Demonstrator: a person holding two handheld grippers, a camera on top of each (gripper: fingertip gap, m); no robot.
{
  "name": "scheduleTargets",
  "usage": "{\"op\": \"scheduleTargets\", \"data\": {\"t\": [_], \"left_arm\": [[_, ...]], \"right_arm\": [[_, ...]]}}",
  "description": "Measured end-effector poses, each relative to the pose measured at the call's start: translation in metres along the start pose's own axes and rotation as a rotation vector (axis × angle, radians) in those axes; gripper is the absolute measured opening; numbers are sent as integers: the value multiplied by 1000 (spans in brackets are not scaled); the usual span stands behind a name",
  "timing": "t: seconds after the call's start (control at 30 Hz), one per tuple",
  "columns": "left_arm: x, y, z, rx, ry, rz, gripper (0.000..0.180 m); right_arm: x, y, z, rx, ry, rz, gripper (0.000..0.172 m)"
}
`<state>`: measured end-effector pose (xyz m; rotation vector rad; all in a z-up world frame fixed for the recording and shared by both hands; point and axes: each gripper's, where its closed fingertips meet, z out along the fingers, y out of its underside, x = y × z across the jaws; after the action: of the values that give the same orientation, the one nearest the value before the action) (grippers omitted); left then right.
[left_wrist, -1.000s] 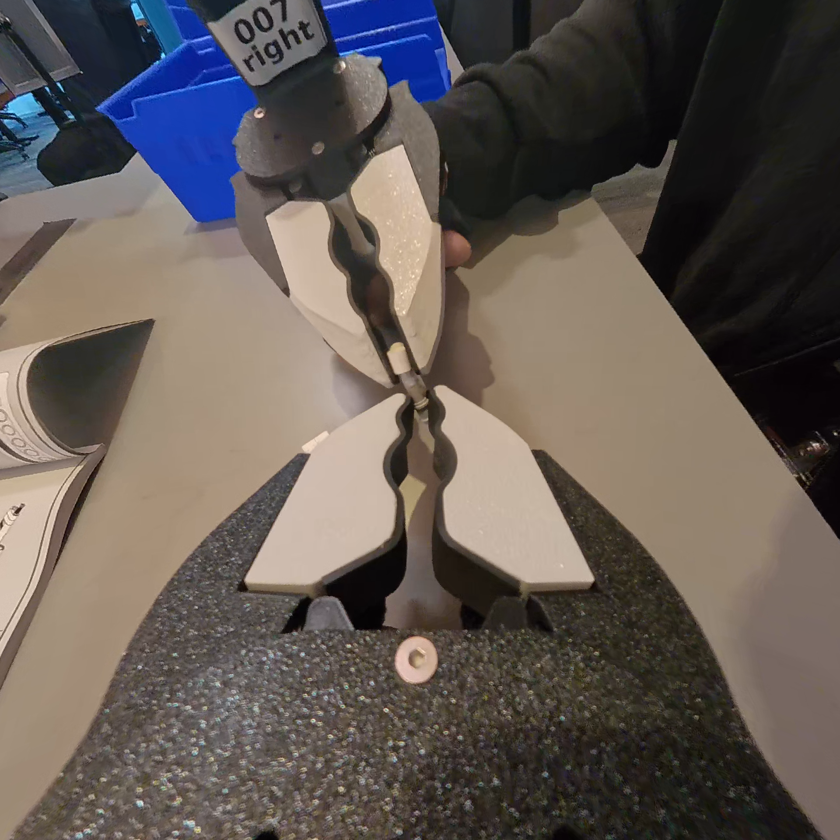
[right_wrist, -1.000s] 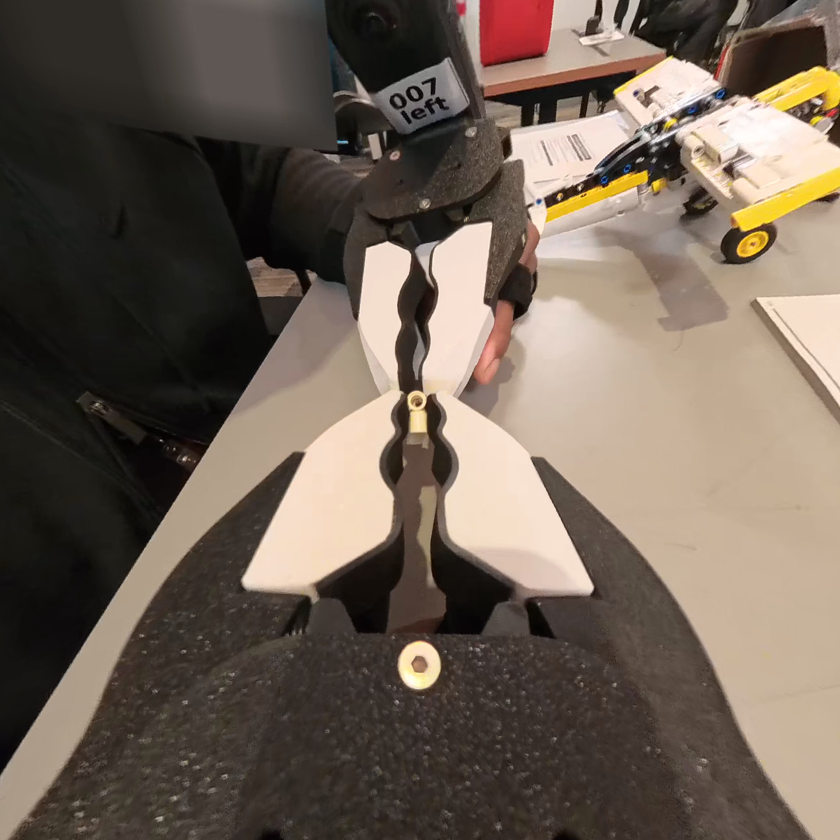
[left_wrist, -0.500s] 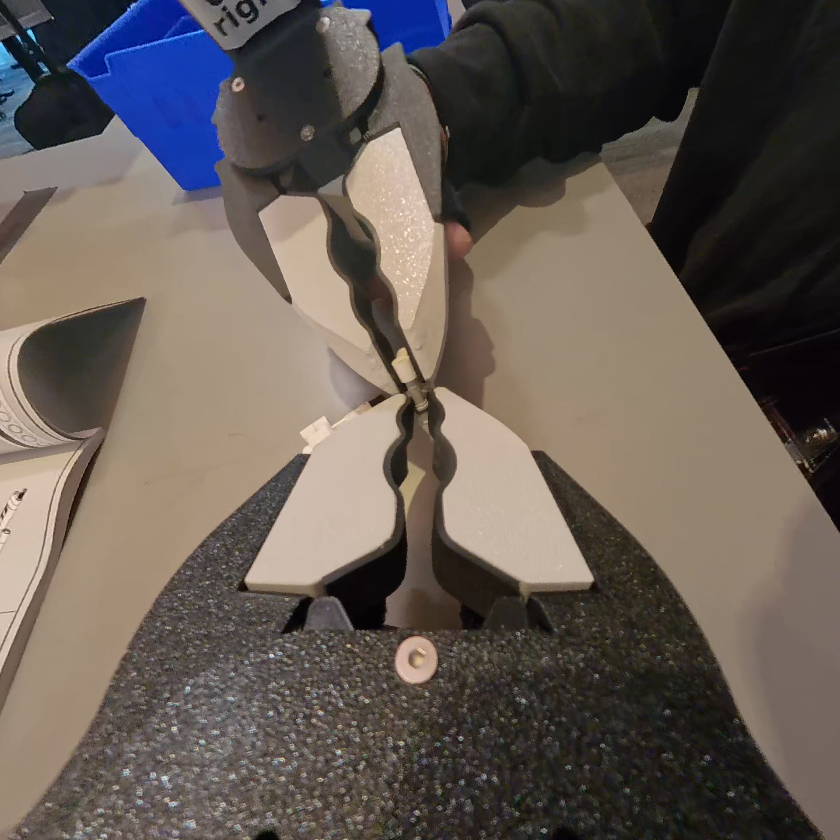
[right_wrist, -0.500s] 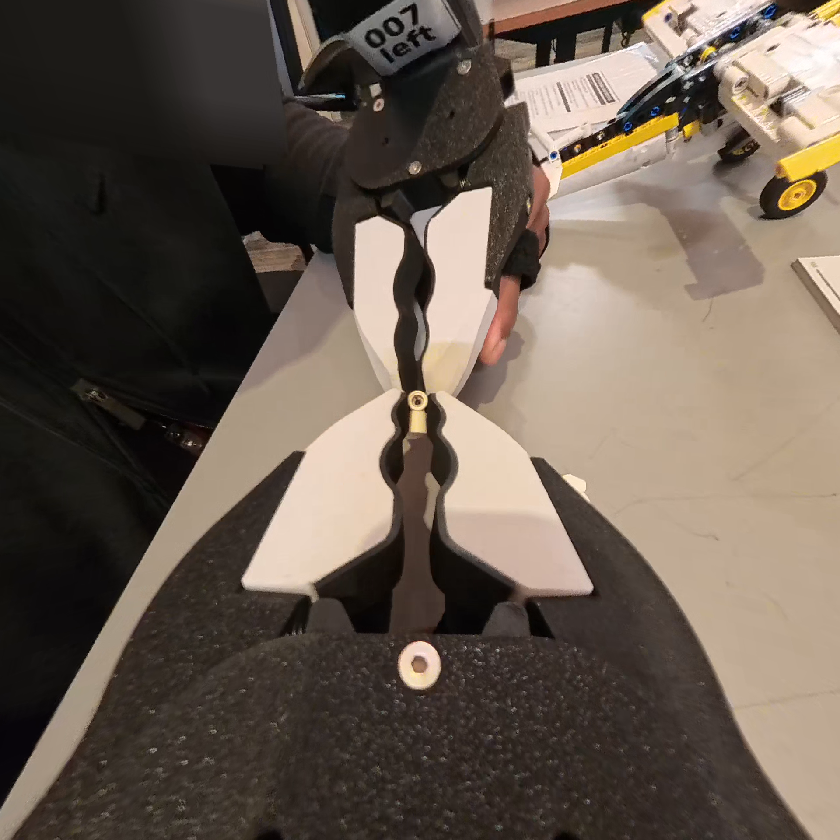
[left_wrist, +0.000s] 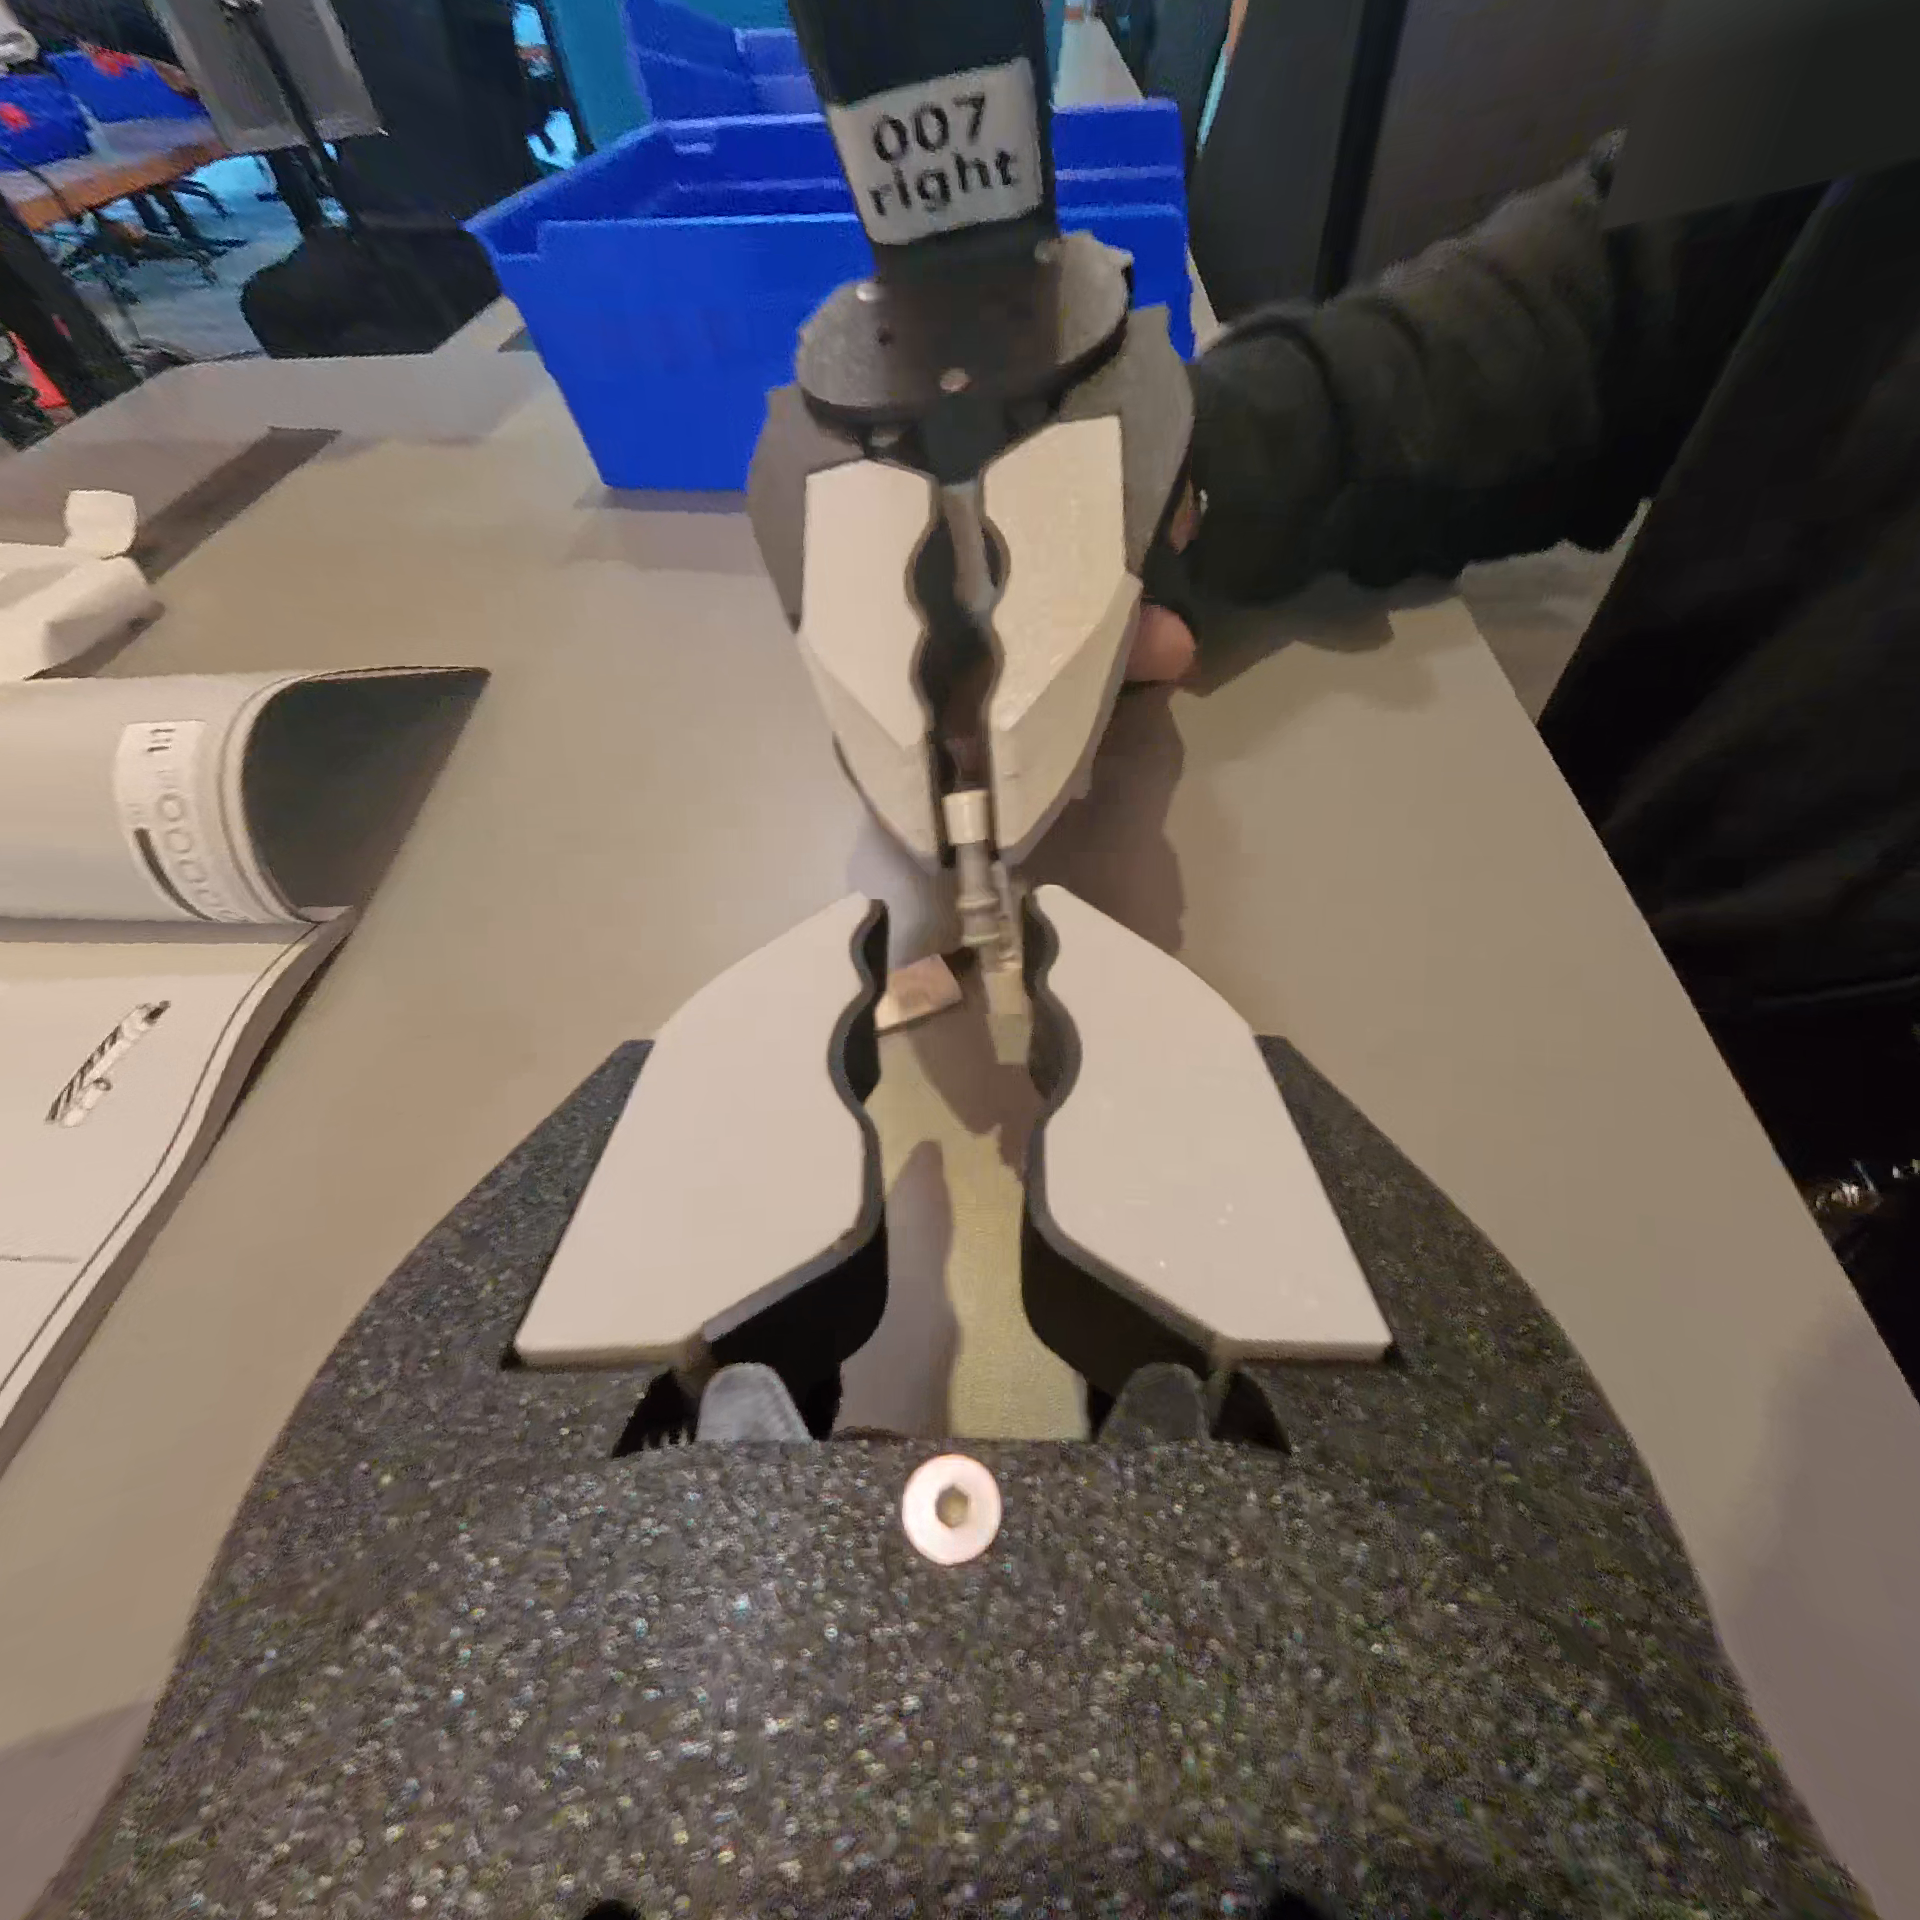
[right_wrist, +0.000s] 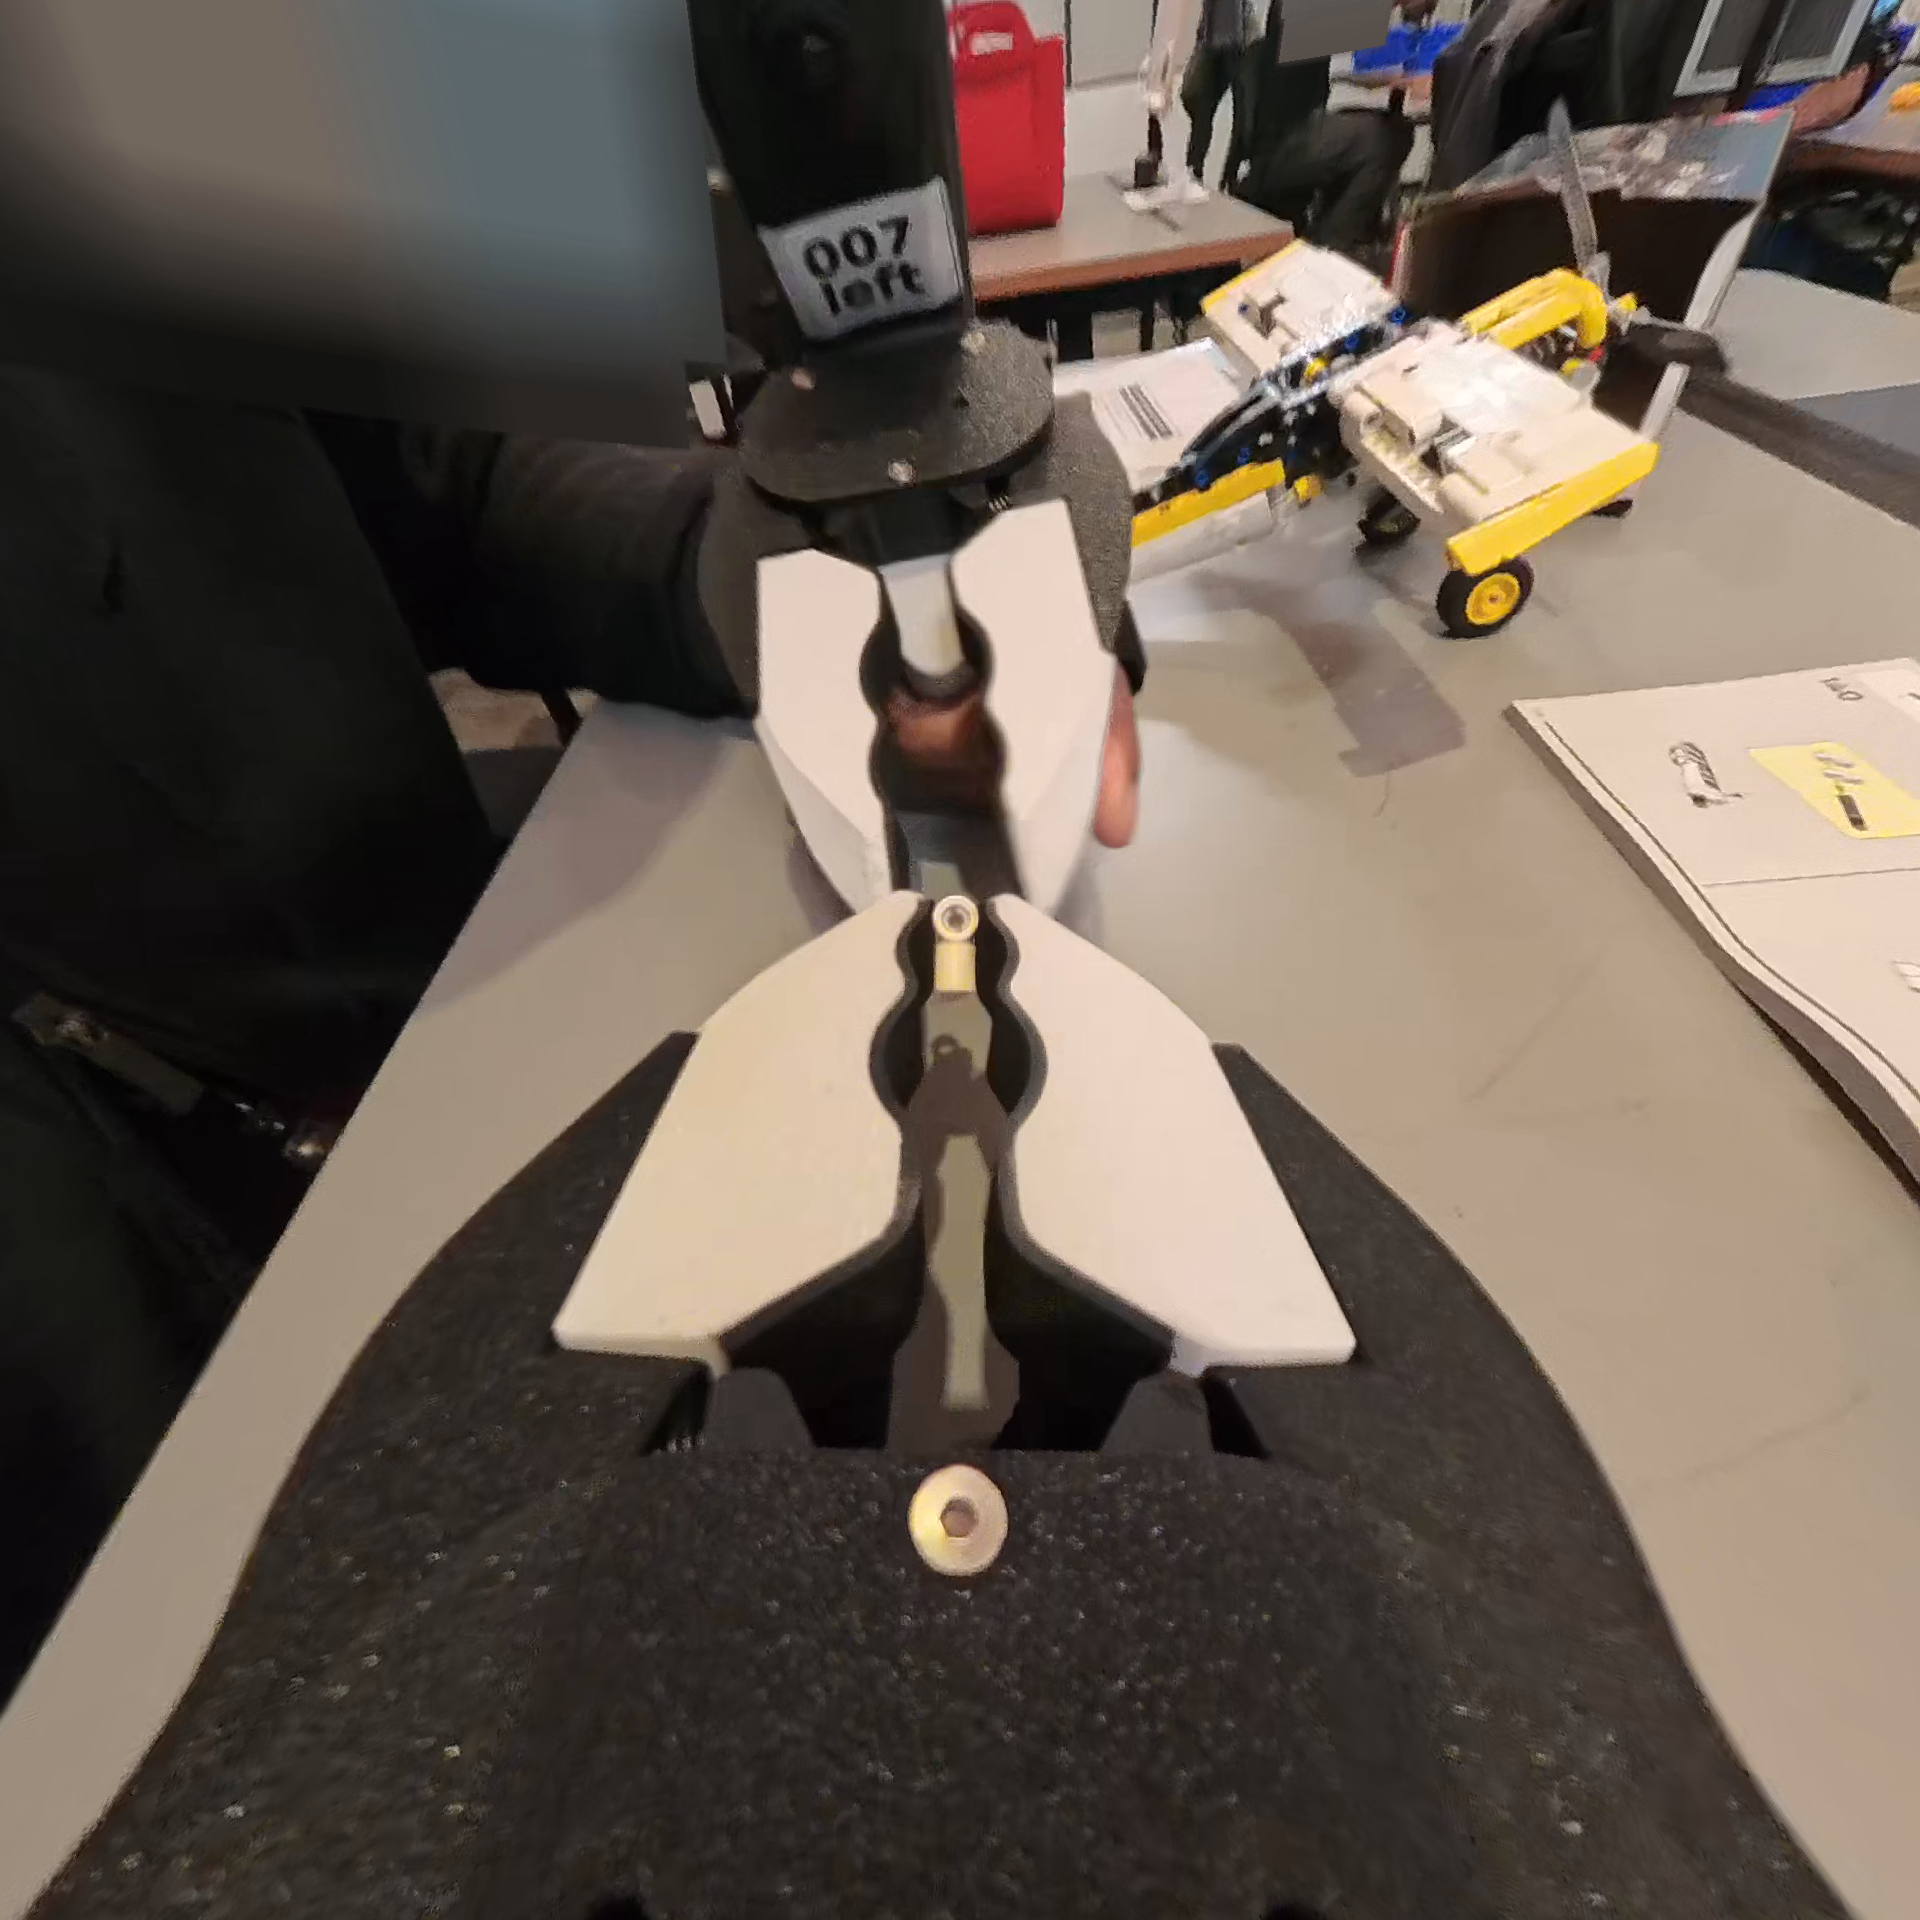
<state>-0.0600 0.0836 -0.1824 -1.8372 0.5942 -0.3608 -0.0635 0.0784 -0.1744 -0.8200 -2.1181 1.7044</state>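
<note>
In the left wrist view my left gripper (left_wrist: 956, 914) is open, its two fingers standing apart. Facing it tip to tip, my right gripper (left_wrist: 971, 847) is shut on a small cream connector piece (left_wrist: 968, 821). A grey pin (left_wrist: 985, 920) sticks out of that piece and reaches between my left fingers, close to the right one, but is not clamped. In the right wrist view my right gripper (right_wrist: 954, 904) pinches the cream piece (right_wrist: 954, 951) at its tips, and the left gripper (right_wrist: 951, 862) stands open just beyond. Both hover low over the grey table (left_wrist: 1351, 935).
A small tan part (left_wrist: 914, 1003) lies on the table under the left fingers. A blue bin (left_wrist: 675, 312) stands behind, an open booklet (left_wrist: 156, 831) at the left. A yellow-and-white brick-built plane (right_wrist: 1403, 436) and a booklet (right_wrist: 1766, 810) are at the right. The table edge (left_wrist: 1558, 831) runs beside a person's dark sleeve (left_wrist: 1403, 416).
My left gripper was shut on the grey pin's end and has now opened and let it go. The right gripper keeps its hold on the cream piece.
</note>
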Motion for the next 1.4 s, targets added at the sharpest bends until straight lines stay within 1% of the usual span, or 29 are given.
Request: {"op": "scheduleTargets", "data": {"t": [0.07, 0.23, 0.33, 0.43, 0.5, 0.63, 0.67, 0.73, 0.83, 0.9, 1.0, 1.1, 1.17, 1.27, 1.4], "left_arm": [[-4, -3, -4, 40, 3, -51, 31], [-2, -11, -2, 111, 51, -154, 30], [-1, -21, -5, 188, 75, -213, 22], [-4, -31, -9, 277, 90, -286, 9], [-6, -33, -11, 298, 93, -318, 7], [-6, -32, -14, 286, 106, -304, 7], [-5, -32, -16, 283, 113, -295, 7], [-6, -32, -19, 262, 106, -259, 7], [-2, -25, -21, 168, 74, -139, 7], [0, -15, -18, 72, 49, -49, 7], [6, -7, -15, -6, 37, 56, 8], [8, -3, -14, -38, 34, 87, 8], [8, -2, -14, -45, 38, 98, 8], [9, 0, -15, -54, 43, 108, 8], [14, 2, -15, -64, 83, 115, 8]], "right_arm": [[1, -8, -2, 60, -2, 29, 7], [2, -34, -8, 259, -15, 129, 7], [5, -39, -10, 314, 23, 142, 7], [9, -43, -11, 362, 43, 167, 7], [10, -46, -11, 384, 53, 171, 7], [8, -44, -9, 365, 52, 156, 8], [8, -42, -8, 346, 58, 134, 12], [6, -37, -6, 291, 70, 62, 25], [-2, -31, -3, 213, 81, -91, 31], [-4, -29, -1, 172, 112, -188, 30], [-6, -19, 5, 83, 113, -237, 28], [-10, -11, 9, 34, 107, -288, 16], [-10, -11, 8, 31, 115, -301, 10], [-11, -14, 6, 47, 104, -291, 8], [-16, -10, 7, 32, 69, -299, 8]]}}
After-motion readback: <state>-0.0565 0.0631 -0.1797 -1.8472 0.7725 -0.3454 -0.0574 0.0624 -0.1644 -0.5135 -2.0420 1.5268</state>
